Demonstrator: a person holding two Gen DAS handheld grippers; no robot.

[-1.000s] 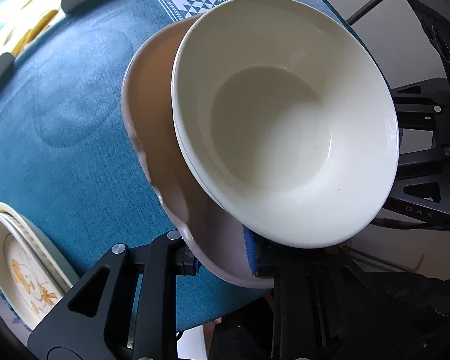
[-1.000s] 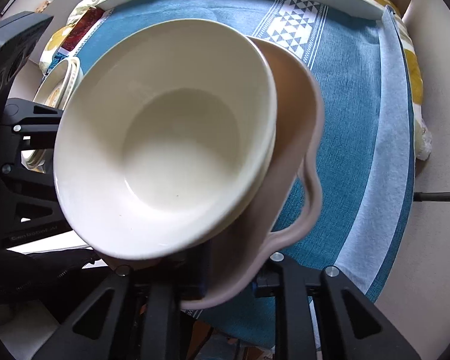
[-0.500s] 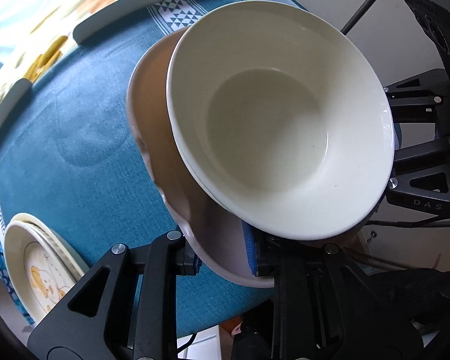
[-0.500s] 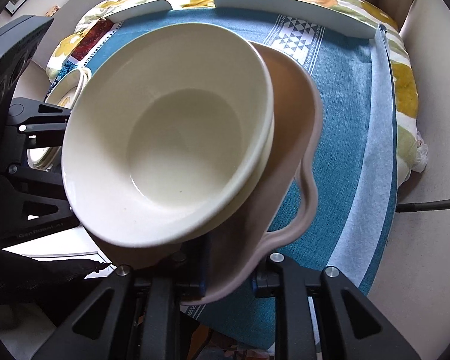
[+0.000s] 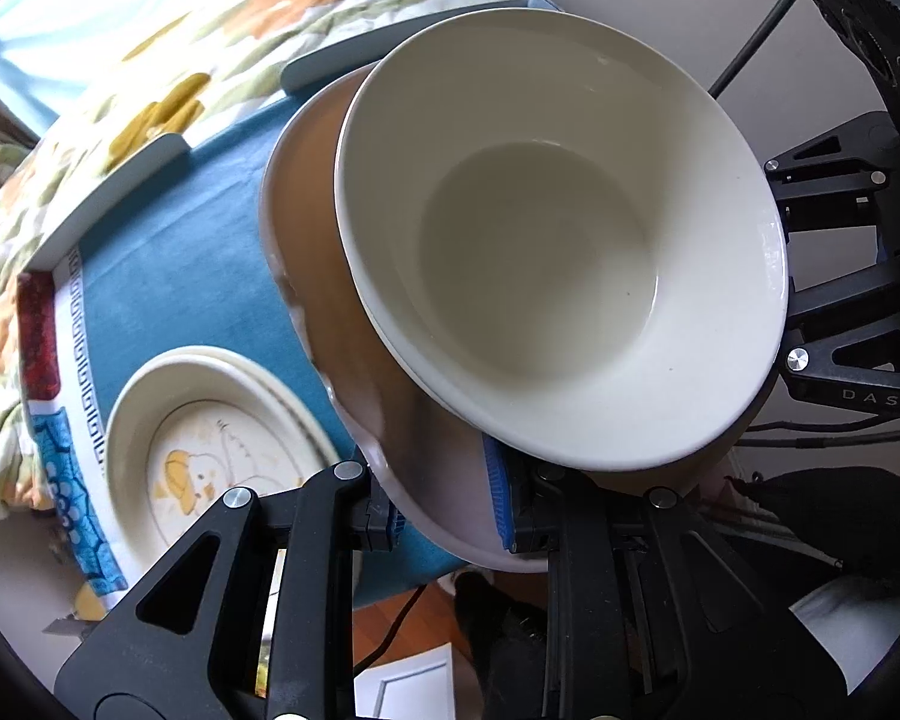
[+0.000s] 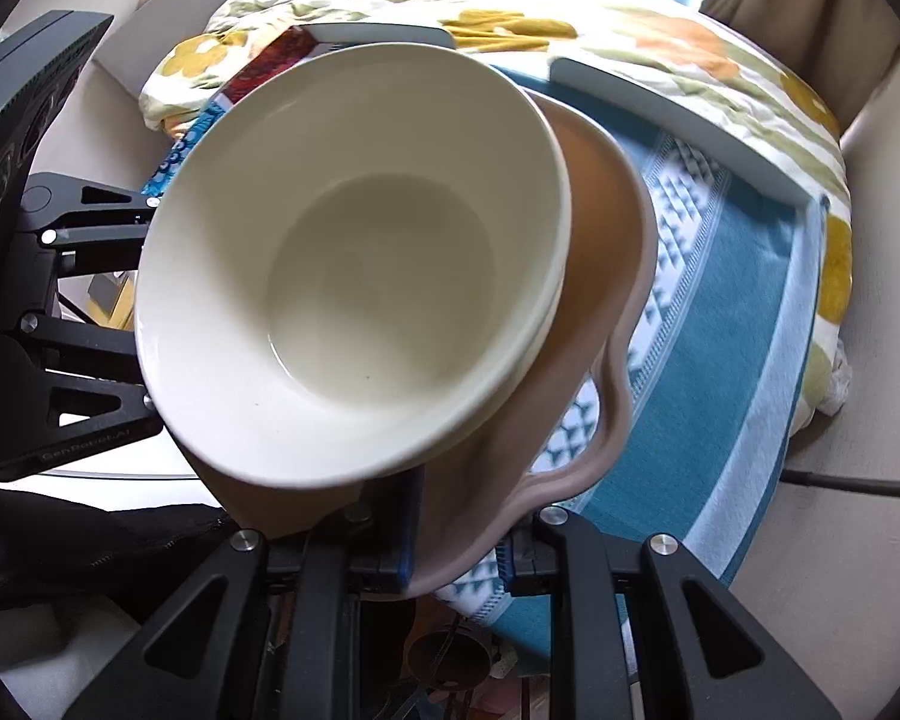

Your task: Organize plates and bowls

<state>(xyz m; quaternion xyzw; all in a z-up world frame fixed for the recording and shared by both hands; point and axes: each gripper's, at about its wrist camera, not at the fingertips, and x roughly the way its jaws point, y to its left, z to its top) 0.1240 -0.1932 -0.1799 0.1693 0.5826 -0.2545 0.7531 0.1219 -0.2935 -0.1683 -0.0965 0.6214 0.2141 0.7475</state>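
Note:
A cream bowl [image 5: 558,264] sits inside a pinkish-brown wavy-rimmed plate [image 5: 306,228]. Both are held up above the blue tablecloth. My left gripper [image 5: 444,510] is shut on the plate's near rim. My right gripper [image 6: 459,552] is shut on the opposite rim of the same plate [image 6: 612,276], with the bowl [image 6: 360,276] nested in it. A stack of cream plates with a yellow duck drawing [image 5: 210,450] lies on the table at lower left in the left wrist view.
The blue tablecloth [image 6: 738,324] covers a table with grey raised edge rails [image 6: 678,120]. A floral quilt [image 5: 150,72] lies beyond the table. Each gripper's black frame shows in the other's view [image 5: 858,300]. Wooden floor and a cable lie below the table edge [image 5: 402,618].
The plate and bowl have been carried together back and upward from the table. The duck plate stack and the quilt have come further into view.

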